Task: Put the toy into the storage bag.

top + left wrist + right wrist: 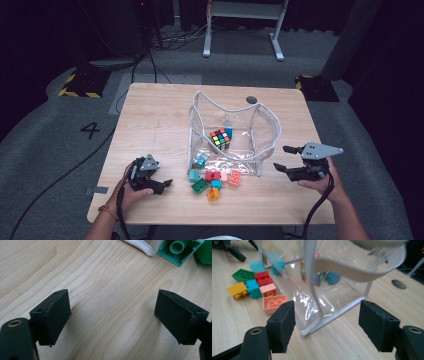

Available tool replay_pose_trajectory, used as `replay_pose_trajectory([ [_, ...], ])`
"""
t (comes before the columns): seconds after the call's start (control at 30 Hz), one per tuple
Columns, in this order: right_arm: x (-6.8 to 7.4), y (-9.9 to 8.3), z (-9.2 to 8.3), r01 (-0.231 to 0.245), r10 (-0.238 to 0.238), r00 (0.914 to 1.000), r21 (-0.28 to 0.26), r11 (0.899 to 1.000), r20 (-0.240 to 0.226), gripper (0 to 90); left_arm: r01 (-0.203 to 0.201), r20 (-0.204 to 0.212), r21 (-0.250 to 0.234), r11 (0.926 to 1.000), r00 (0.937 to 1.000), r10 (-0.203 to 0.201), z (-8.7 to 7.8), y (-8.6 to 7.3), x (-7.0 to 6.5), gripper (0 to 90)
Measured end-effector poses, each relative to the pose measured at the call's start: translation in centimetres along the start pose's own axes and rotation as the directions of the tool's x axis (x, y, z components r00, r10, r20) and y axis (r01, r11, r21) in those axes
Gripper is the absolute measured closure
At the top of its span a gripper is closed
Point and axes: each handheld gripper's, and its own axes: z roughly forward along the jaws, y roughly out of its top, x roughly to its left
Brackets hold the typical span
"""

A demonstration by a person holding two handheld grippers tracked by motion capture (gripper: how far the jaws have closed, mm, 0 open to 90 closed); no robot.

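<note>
A clear plastic bag [235, 132] with pale grey edging stands open on the middle of the wooden bench [150, 120], its mouth upward and its trim sagging in loops. Inside it, on the bottom near the left wall, lies a colour cube [220, 138] with a blue block just behind it. At the near left corner of the bag a teal brick [200, 161] sits against the wall; whether it is inside or outside cannot be told.

Just in front of the bag, on bare wood, a cluster of toy bricks lies close together: a light blue brick [194, 174], a green brick [199, 185], a red brick [213, 175], a yellow-orange brick [213, 194] and a salmon brick [234, 178], the last nearest to the bag's near right corner.

The right tool [284, 158] is to the right of the bag, near its near right corner, held in the person's right hand [322, 184]. Its jaws are spread wide with nothing between the pads; in the right gripper view the bag's corner seam [312, 331] lies ahead of the gap, not touched.

The left tool [167, 183] rests low over the bench to the left of the bricks, in the left hand [131, 194]. Its jaws stand apart over bare wood, gripping nothing.
</note>
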Motion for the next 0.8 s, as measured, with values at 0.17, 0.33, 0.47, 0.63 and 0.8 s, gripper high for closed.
replay_pose_trajectory([
  [0.17, 1.2, -2.0, 1.4, -0.018, 0.020, 0.9982, 0.030, 0.999, -0.056, 30.5, 0.000, 0.000, 0.000, 1.0000, 1.0000, 0.000, 0.0, 0.0, 0.0, 13.7],
  [0.33, 2.6, -3.6, 2.5, -0.029, 0.035, 0.9924, 0.048, 0.998, -0.118, 31.1, 0.000, 0.001, 0.000, 1.0000, 1.0000, 0.000, 0.0, 0.0, 0.0, 13.7],
  [0.47, 4.1, -4.2, 3.7, -0.006, 0.017, 0.9875, 0.072, 0.997, -0.156, 31.4, 0.000, 0.000, 0.000, 1.0000, 1.0000, 0.000, 0.0, 0.0, 0.0, 13.7],
  [0.63, 5.6, -4.4, 5.4, 0.033, -0.012, 0.9785, 0.098, 0.995, -0.206, 33.0, 0.000, 0.000, 0.000, 1.0000, 1.0000, 0.000, 0.0, 0.0, 0.0, 13.7],
  [0.8, 6.4, -3.9, 7.4, 0.029, -0.007, 0.9730, 0.093, 0.995, -0.231, 33.3, -0.004, -0.015, 0.000, 1.0000, 0.9999, 0.004, -0.1, 0.0, 0.0, 13.7],
])
